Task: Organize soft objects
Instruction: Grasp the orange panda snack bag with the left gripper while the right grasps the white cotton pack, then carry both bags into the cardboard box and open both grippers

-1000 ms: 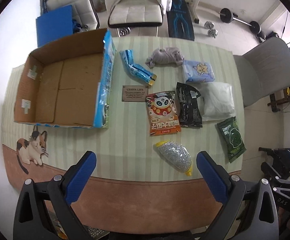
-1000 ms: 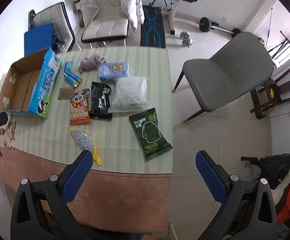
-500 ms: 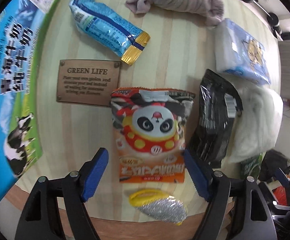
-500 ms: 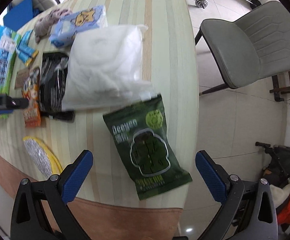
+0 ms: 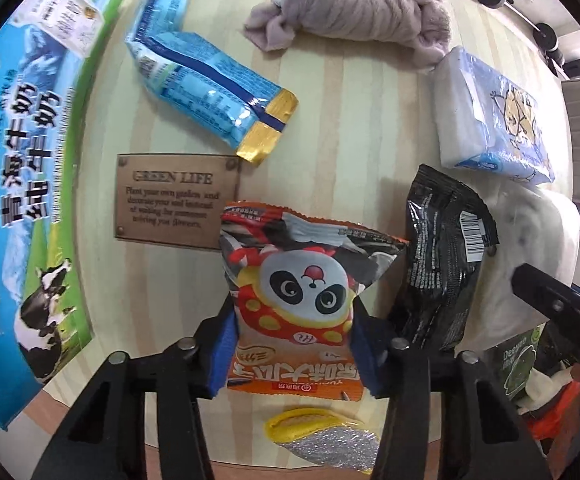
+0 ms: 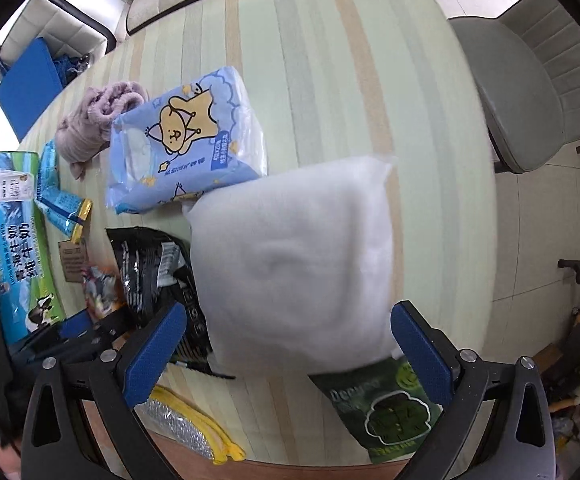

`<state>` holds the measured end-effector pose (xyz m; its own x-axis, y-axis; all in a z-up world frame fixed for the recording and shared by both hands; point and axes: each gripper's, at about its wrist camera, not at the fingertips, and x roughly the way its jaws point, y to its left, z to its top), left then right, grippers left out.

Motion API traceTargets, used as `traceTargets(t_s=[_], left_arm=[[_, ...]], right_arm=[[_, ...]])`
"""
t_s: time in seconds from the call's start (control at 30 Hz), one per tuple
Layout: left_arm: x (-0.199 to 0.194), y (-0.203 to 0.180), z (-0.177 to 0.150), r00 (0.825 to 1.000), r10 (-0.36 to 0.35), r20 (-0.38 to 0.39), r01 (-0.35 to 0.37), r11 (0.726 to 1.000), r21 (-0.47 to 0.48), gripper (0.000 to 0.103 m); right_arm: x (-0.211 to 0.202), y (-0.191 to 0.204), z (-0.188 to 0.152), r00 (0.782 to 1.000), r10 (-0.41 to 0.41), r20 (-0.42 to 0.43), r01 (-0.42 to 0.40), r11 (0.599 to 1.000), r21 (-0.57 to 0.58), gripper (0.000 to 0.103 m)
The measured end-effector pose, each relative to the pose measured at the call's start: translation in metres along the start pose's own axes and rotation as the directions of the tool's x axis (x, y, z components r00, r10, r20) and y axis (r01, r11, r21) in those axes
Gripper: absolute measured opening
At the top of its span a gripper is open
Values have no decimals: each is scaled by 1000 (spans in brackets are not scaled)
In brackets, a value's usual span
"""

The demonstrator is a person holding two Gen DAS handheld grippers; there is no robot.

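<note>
The panda snack bag (image 5: 296,300) lies flat near the front edge of the worktop (image 6: 330,60), its lower half between the blue pads of the left gripper (image 5: 292,350). The fingers are closing on it, and the pads look to be already pressing its two side edges, since the foil bulges and creases between them. It is probably light, puffed with air and slick, so it should give under a squeeze and could slide out. Holding it low across its width, as the pads sit now, seems sounder than pinching a crimped seam.

The right gripper (image 6: 290,344) hangs over the white stuffing bag (image 6: 294,268) with its fingers spread wide on either side, not touching it as far as I can tell. That bag looks very soft and bulky, with a thin clear film; a grip across its middle would likely sink in deep.

Around them lie:
- a black pouch (image 5: 446,260) just beside the snack bag
- a green pouch (image 6: 386,408) partly under the stuffing
- a blue tissue pack (image 6: 185,144)
- a mauve knitted cloth (image 5: 354,12)
- a blue wafer pack (image 5: 209,88)
- a silver scrubber with yellow trim (image 5: 322,440) at the front edge

A milk carton box (image 5: 29,184) stands at the left. The worktop wears a pale striped cloth with a printed brown plaque (image 5: 173,200). Beyond it stand a grey chair (image 6: 530,92) on a tiled floor, a padded white chair and dumbbells.
</note>
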<state>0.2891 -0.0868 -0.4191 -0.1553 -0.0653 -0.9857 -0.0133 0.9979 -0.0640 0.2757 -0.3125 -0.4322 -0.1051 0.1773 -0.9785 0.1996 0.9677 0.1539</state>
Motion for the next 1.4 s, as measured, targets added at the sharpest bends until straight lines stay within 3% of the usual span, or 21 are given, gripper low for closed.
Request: traceTargets(t_s=[0.03,0.13,0.27,0.47,0.7,0.9,1.0,1.17,1.4], left_arm=[[-5,2,-4,1000,21,18,-21,1000,6,45],[-26,5,-3,997,48,58,-48,999,13,42],[-78,8,-26,983,73,167,-81,996,37,41],[-173,8,-85,937,65,344,-92,994,61,41],[-235,28,-148,884,0,467,-31,998,59,41],[-271,57,-153,854,-44,518,11,998,68,41],[-284,92,-137,855,-91,510,67,996,66,41],[-294,179,-84,882,-149,446,154,988,25,41],[-260,280,16,941,-130,313,135,991,5,41]], right_arm=[[5,2,0,1000,-7,-7,7,1000,0,102],[15,3,0,995,-94,-11,94,996,-8,88],[7,0,-6,996,-82,15,82,997,-3,77],[-20,9,-30,999,-5,48,6,1000,-3,71],[-84,36,-86,984,107,143,-99,993,-62,70],[-145,96,-140,957,201,209,-166,971,-174,70],[-172,138,-161,938,264,225,-216,952,-215,70],[-191,237,-166,917,319,241,-253,929,-270,70],[-162,368,-126,933,276,233,-212,940,-266,70]])
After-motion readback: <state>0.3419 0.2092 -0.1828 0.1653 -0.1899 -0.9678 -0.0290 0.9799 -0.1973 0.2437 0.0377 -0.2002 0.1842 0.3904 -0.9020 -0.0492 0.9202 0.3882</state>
